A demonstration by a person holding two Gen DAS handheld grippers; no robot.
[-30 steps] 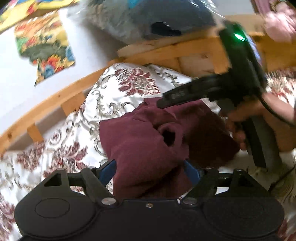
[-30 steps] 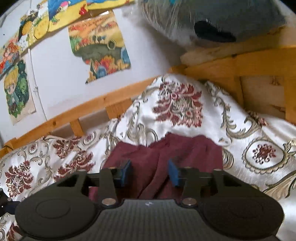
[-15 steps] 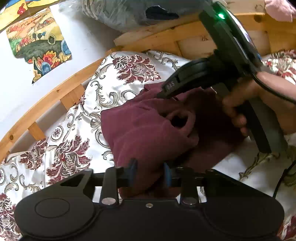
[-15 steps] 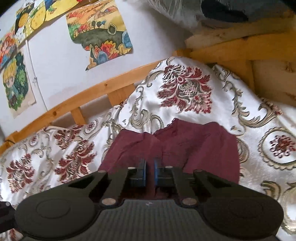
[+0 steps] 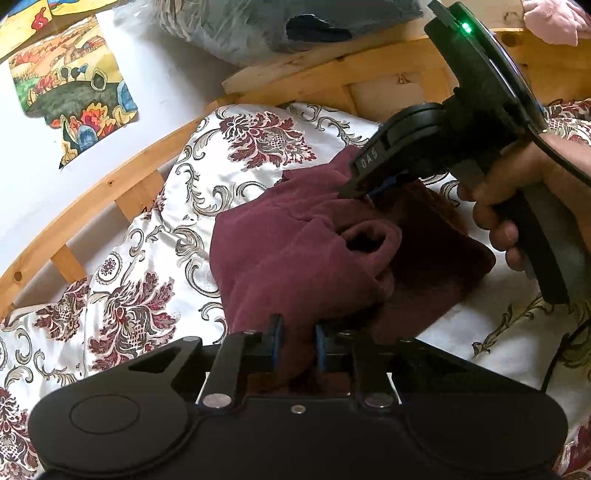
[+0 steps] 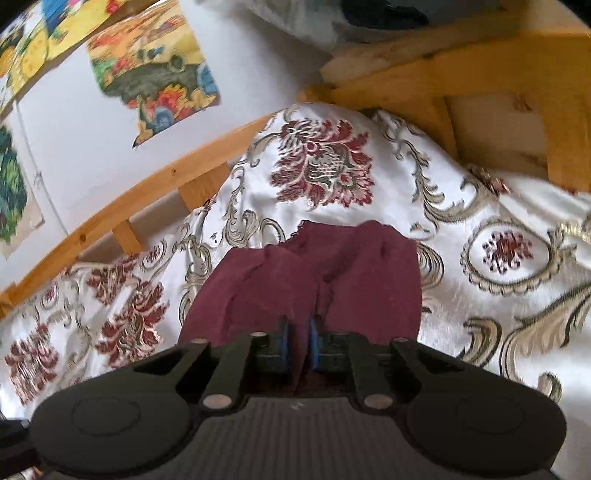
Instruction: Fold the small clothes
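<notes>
A crumpled maroon garment [image 5: 295, 258] lies on a floral satin bedspread [image 5: 155, 266]. My left gripper [image 5: 297, 345] is at its near edge. Its jaws are closing, and a bunched fold of the cloth is pinched between the blue pads. In the left wrist view my right gripper [image 5: 364, 192] comes in from the right, held by a person's hand [image 5: 495, 221], with its tips on the garment's far side. In its own view, the right gripper [image 6: 298, 341] has narrow jaws that are opening, with a fold of the garment [image 6: 332, 280] squeezed between the pads.
A wooden bed frame [image 5: 110, 192] curves behind the bedspread, with a white wall and colourful posters [image 5: 70, 92] beyond. A plastic-wrapped grey bundle [image 5: 277, 26] sits on the headboard, and a pink cloth [image 5: 554, 18] at the top right. A black cable [image 5: 554, 369] trails at the right.
Both grippers closed onto the maroon garment from a wide stance. The left pads narrowed onto a fold at its near edge. The right pads' gap is now slightly wider than half a second ago.
</notes>
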